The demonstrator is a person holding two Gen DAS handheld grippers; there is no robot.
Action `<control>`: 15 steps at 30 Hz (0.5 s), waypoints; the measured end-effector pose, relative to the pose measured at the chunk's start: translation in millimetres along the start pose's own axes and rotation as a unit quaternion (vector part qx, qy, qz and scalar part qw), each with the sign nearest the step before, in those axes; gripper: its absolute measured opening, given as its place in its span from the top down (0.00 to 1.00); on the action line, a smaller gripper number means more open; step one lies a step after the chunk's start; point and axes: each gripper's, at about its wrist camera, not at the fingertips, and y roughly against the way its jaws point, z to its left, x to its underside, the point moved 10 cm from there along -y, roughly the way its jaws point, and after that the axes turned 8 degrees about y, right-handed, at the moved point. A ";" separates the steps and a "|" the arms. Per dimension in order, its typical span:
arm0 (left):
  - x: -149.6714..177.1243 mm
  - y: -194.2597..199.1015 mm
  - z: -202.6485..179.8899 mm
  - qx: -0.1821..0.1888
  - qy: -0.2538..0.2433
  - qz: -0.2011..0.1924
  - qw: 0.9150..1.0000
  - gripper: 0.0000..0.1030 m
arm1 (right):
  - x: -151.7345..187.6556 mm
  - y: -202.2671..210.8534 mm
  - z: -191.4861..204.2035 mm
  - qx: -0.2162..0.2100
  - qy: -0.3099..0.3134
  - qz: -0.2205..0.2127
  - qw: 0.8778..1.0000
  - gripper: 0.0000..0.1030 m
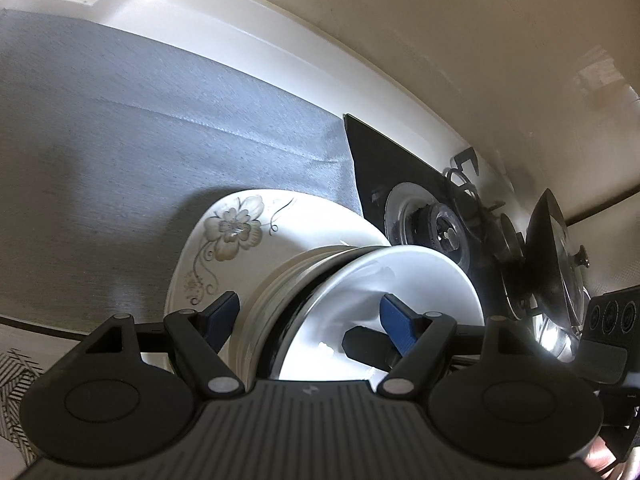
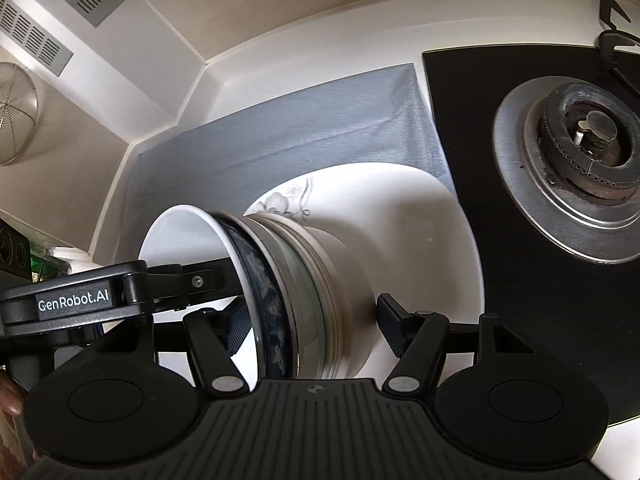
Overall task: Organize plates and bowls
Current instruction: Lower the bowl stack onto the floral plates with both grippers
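A nested stack of glazed ceramic bowls [image 1: 320, 300] stands on a wide white floral-printed plate [image 1: 224, 240], which rests on the grey woven mat [image 1: 140, 128] covering the bench, left of the black glass gas hob [image 2: 560, 200]. Both grippers flank the stack. The left gripper [image 1: 308, 320] straddles the white top bowl's rim, fingers [image 1: 394, 320] wide. The right gripper [image 2: 312, 320] brackets the stack's base; whether either pair presses, I cannot tell. Smooth glaze looks slippery.

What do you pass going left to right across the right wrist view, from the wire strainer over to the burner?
Wire strainer → grey mat → stack of bowls → floral plate → black stovetop → gas burner.
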 end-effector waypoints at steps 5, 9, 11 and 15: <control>0.7 -9.5 -5.2 -0.001 0.002 0.005 1.000 0.21 | -2.2 -0.4 -12.0 0.002 -0.003 0.004 1.000 0.34; 2.2 -15.3 -7.8 -0.002 0.003 0.009 1.000 0.21 | -1.9 -0.5 -19.4 0.002 -0.007 0.008 1.000 0.34; 2.5 -17.6 -8.8 -0.003 0.004 0.011 1.000 0.21 | -1.6 -0.3 -22.5 0.002 -0.008 0.010 1.000 0.34; 2.8 -22.8 -12.0 -0.005 0.005 0.013 1.000 0.21 | -0.7 0.6 -27.1 0.002 -0.011 0.012 1.000 0.34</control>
